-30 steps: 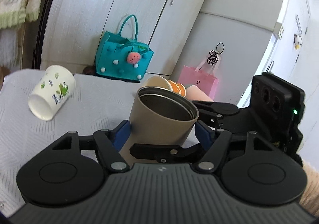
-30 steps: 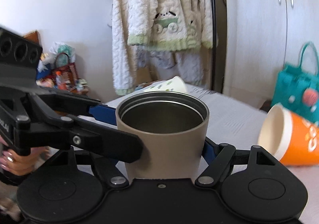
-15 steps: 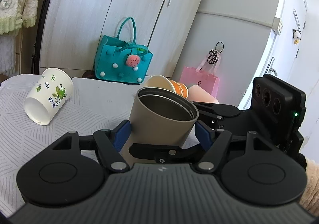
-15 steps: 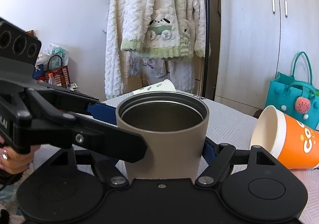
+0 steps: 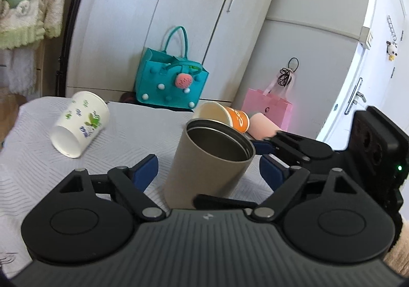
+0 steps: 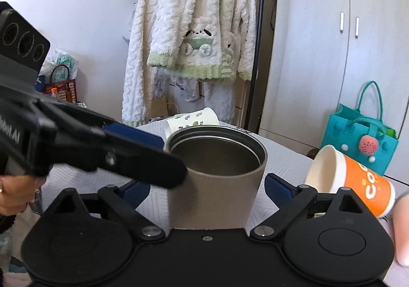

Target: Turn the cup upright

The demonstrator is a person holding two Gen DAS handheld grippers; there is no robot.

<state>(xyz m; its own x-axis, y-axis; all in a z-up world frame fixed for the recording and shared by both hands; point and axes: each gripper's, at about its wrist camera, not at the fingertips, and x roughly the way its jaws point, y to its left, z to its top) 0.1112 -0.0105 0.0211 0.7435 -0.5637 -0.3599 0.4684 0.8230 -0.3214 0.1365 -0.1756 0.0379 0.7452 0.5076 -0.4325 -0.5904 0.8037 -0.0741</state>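
Both grippers have let go since a moment ago; the left gripper and right gripper now stand spread, blue pads clear of the tan cup; it stands upright on the white tablecloth between both pairs of fingers; the orange cup, on its side behind, reads "CO".

Around the upright taupe tumbler, gaps separate it from both grippers' fingers; the orange paper cup crowds just behind.
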